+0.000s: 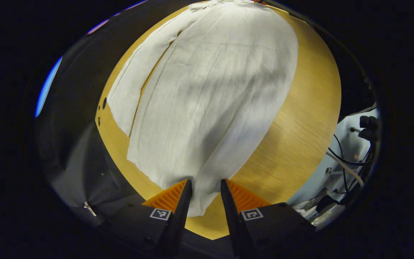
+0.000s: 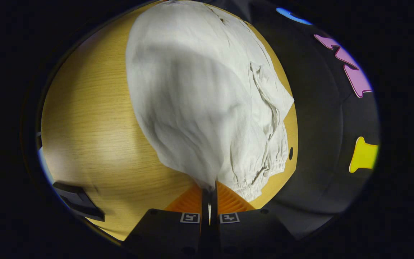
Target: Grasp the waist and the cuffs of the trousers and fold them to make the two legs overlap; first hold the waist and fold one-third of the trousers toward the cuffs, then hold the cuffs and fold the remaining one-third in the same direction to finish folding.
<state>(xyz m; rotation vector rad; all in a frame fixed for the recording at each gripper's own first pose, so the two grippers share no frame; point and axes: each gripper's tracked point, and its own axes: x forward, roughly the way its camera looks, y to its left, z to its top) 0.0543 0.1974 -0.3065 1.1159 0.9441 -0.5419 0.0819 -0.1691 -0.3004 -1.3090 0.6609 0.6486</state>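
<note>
The pale trousers [image 1: 207, 90] lie on the round wooden table [image 1: 300, 122], one leg partly over the other. In the left gripper view the cuff end narrows into my left gripper [image 1: 206, 185]; its fingers [image 1: 187, 194] press on the bunched cloth between them. In the right gripper view the trousers [image 2: 196, 100] rise in a tent from the table [image 2: 92, 122] to my right gripper [image 2: 209, 189], which is shut on the waist end. The gathered elastic waistband [image 2: 264, 169] lies just right of that grip.
The black cloth wall [image 2: 322, 136] hangs close behind the table's far edge. Cables and plugs [image 1: 350, 162] sit beyond the table's right edge in the left gripper view. A dark object [image 2: 77, 201] lies at the table's lower left in the right gripper view.
</note>
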